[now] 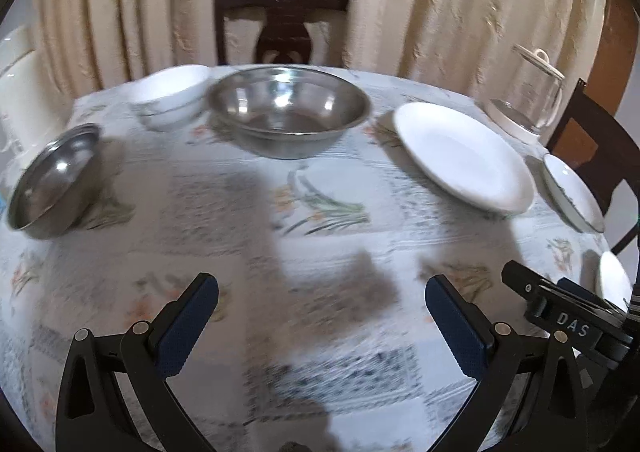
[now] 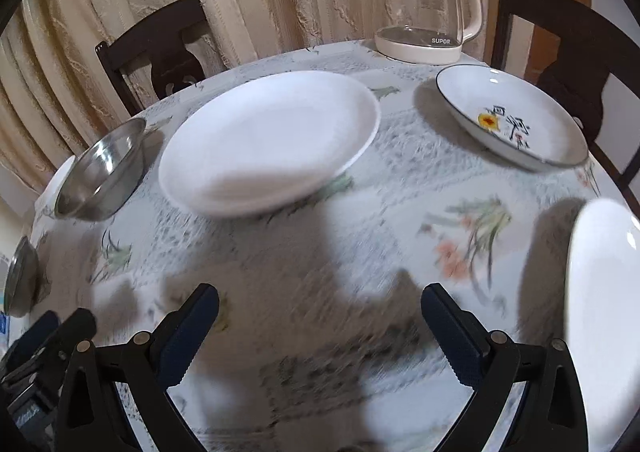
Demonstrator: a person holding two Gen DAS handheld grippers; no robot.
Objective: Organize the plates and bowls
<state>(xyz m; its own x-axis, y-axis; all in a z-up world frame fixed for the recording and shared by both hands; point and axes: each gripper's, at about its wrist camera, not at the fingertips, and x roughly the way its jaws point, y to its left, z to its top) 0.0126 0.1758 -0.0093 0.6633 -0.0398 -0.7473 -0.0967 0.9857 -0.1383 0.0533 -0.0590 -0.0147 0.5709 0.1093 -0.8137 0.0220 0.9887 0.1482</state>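
Hovering above the cloth-covered surface [image 1: 320, 212], the left hand-held gripper [image 1: 322, 296] is being held spread wide with nothing between its fingers; the right hand-held gripper [image 2: 320, 304] is likewise being held released and empty. Further out, a white plate [image 2: 268, 140] is being shown near the middle, with a patterned dish [image 2: 516, 120] well to its right. A large steel bowl [image 1: 288, 108], a small steel bowl [image 1: 54, 188] and stacked white bowls [image 1: 170, 94] are being shown beyond. A glass kettle [image 2: 424, 0] is standing at the far edge.
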